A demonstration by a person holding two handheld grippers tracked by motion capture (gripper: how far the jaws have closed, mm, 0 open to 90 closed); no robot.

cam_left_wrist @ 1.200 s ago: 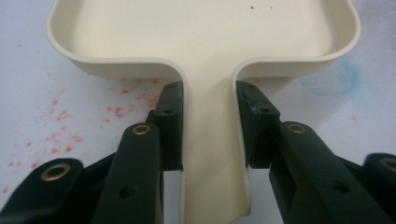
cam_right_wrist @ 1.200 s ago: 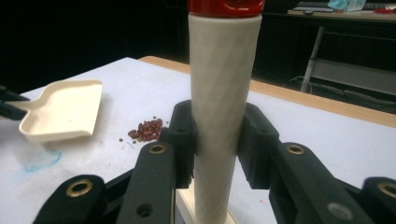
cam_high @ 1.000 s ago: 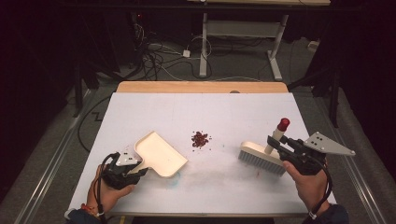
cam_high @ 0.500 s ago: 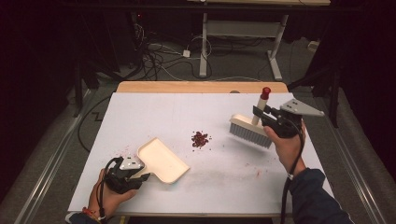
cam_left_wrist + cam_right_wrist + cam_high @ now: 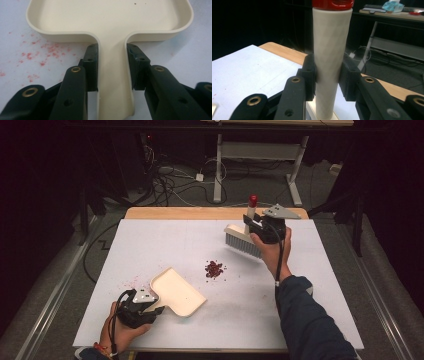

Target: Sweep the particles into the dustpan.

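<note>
A: While the left gripper (image 5: pixel 145 302) squeezes the dustpan (image 5: pixel 177 291) handle at the lower left, where is the brush (image 5: pixel 245 239)?
B: Upper right, above the red crumbs (image 5: pixel 214 269), its handle pinched by the right gripper (image 5: pixel 257 224).

Tangled cables (image 5: pixel 165 175) lie on the floor beyond the table (image 5: pixel 165 235).

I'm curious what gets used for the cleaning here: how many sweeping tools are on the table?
2: a cream dustpan at the near left, held by the left gripper, and a brush at the far right, held by the right gripper.
</note>
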